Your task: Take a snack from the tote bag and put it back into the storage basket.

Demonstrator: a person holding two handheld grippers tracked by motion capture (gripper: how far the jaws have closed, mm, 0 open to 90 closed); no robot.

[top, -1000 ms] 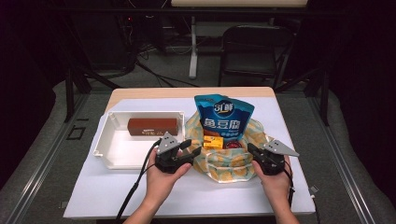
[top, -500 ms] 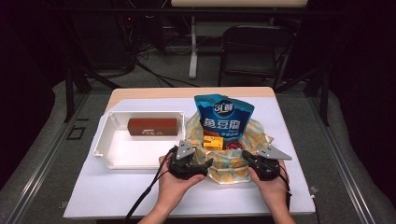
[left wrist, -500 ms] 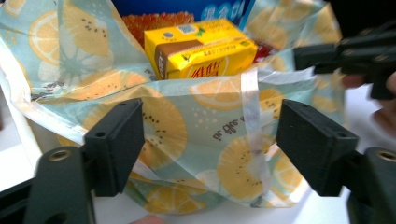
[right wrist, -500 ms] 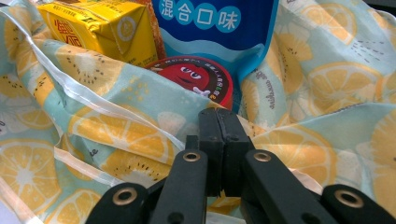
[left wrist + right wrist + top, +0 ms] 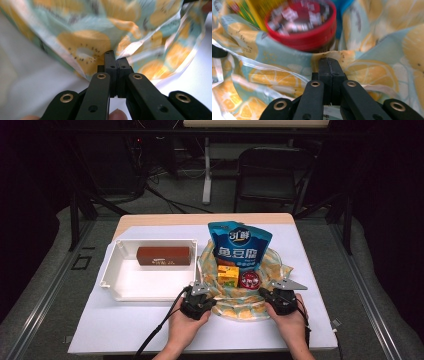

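A fruit-printed bag (image 5: 240, 306) lies open on the white table cover. Inside stand a blue snack pouch (image 5: 240, 245), a yellow box (image 5: 227, 275) and a red-lidded jar (image 5: 248, 280). My left gripper (image 5: 213, 301) is at the bag's near left edge. Its jaws have just been closing and now stand shut (image 5: 115, 56), with the bag's edge (image 5: 85, 42) pinched between the tips. My right gripper (image 5: 263, 293) is at the near right edge, shut (image 5: 329, 62) on a fold of the bag (image 5: 372, 72) just below the jar (image 5: 304, 27).
A white tray (image 5: 125, 284) left of the bag holds a brown box (image 5: 164, 256). Bare white cover runs along the table's near edge. A black chair (image 5: 272, 170) and desk legs stand beyond the far edge.
My left gripper came down and toward the near side, from beside the tray to the bag's front left edge. The right gripper shifted slightly nearer along the bag's edge.
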